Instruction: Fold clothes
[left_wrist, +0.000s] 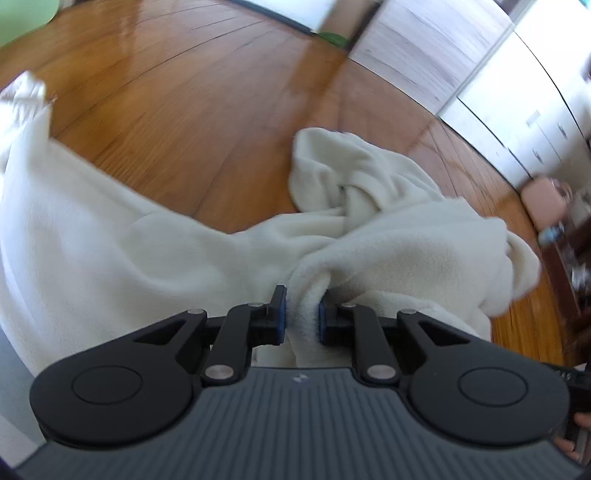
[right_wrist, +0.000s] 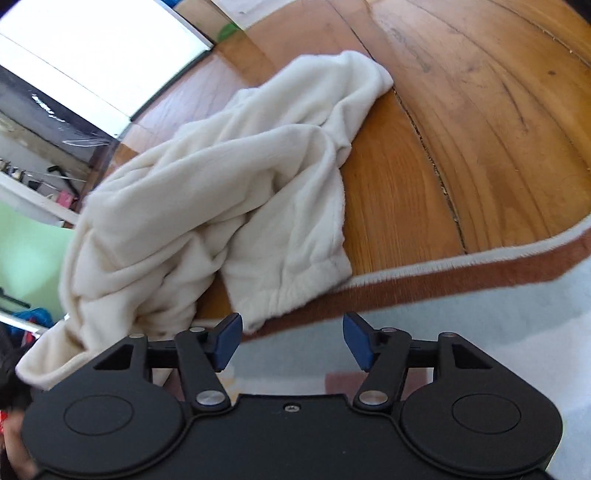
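Observation:
A cream fleece garment (left_wrist: 110, 236) lies crumpled on the wooden floor (left_wrist: 184, 110). My left gripper (left_wrist: 302, 314) is shut on a bunched fold of this fleece, which is pinched between the blue pads (left_wrist: 281, 317). One twisted part of the cloth (left_wrist: 347, 173) lies ahead of it. In the right wrist view the same garment (right_wrist: 207, 192) spreads across the floor, its elastic hem (right_wrist: 295, 295) resting at the rug's edge. My right gripper (right_wrist: 291, 339) stands open just in front of that hem, with nothing between its fingers.
A rug with a brown border (right_wrist: 443, 273) and pale field lies under the right gripper. Wooden and white cabinets (left_wrist: 443, 55) stand at the far side of the floor. A pink object (left_wrist: 543, 199) and clutter sit at the right edge. A hand (left_wrist: 576, 439) holds the left gripper.

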